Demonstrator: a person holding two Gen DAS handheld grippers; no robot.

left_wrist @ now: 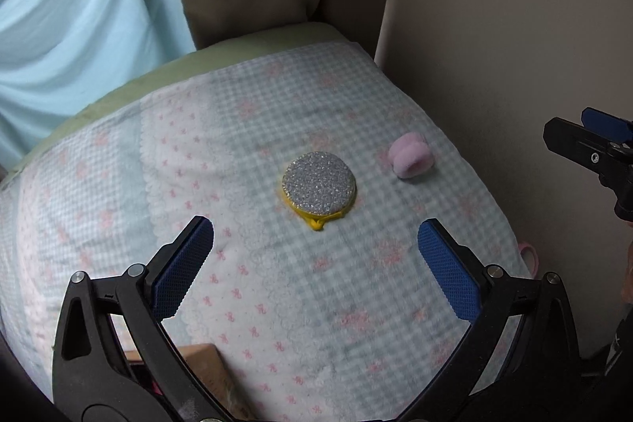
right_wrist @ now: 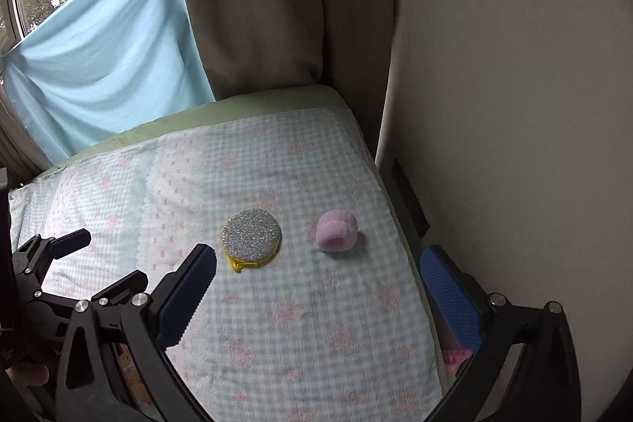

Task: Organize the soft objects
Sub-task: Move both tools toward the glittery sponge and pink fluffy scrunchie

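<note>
So the fluffy pink rolled-up fabric band (right_wrist: pixel 337 230) sat out on the pale blue gingham blanket with little pink bows (right_wrist: pixel 277 303), near the bed's right edge and close to the cream wall (right_wrist: pixel 514 105). Just beside it, not touching, lay the round silver-glitter pad with a yellow rim (right_wrist: pixel 252 237), flat on the same blanket.

Both grippers hovered short of them. The left gripper (left_wrist: pixel 315 256) had its blue-padded jaws spread wide with nothing between them, lined up roughly on the glitter pad. The right gripper (right_wrist: pixel 318 287) was spread wide and empty too, with the pink band just ahead of its gap.

What could've gone wrong, I reckon: the band was squishy and rounded, so an off-centre pinch might've rolled it toward the gap by the wall. The pad lay so flat that the fingers could've snagged the blanket instead and dragged everything. Behind it all hung a beige curtain (right_wrist: pixel 257 6) and a light blue cloth (right_wrist: pixel 107 58).
</note>
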